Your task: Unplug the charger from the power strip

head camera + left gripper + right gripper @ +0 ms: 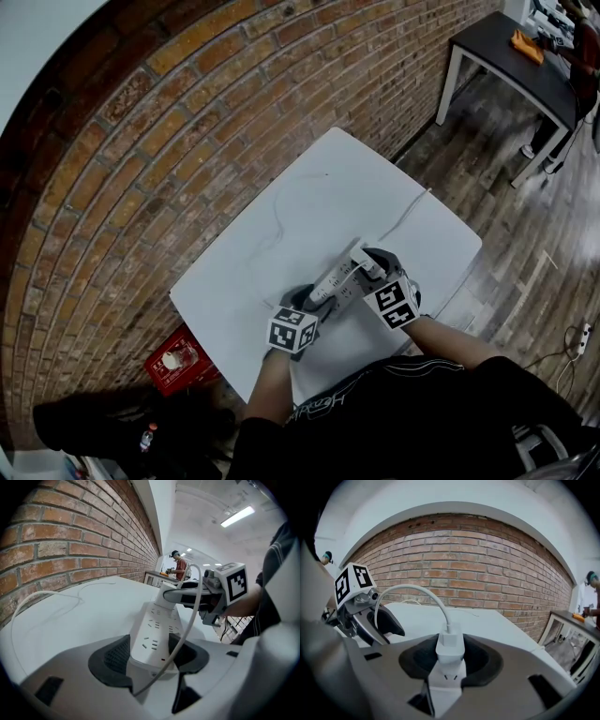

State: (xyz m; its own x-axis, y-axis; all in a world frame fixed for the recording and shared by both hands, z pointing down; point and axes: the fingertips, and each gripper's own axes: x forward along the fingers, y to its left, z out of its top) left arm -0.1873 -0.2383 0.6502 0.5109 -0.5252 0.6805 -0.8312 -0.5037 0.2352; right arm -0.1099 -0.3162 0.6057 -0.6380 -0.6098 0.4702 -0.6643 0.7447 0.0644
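The white charger (450,645) sits right between the pads of the right claw (450,658), which is clamped on its two sides. It stands plugged into the far end of the power strip (157,625). The left claw (149,657) grips the strip's near end across its width. Both are smooth white plastic: the strip is long and flat with rows of slots, the charger a small rounded block with a white cable (405,588) arching off its top. The claw pads are dark and ribbed. Both hands angle down over the white counter (281,216), the claws facing each other along the strip.
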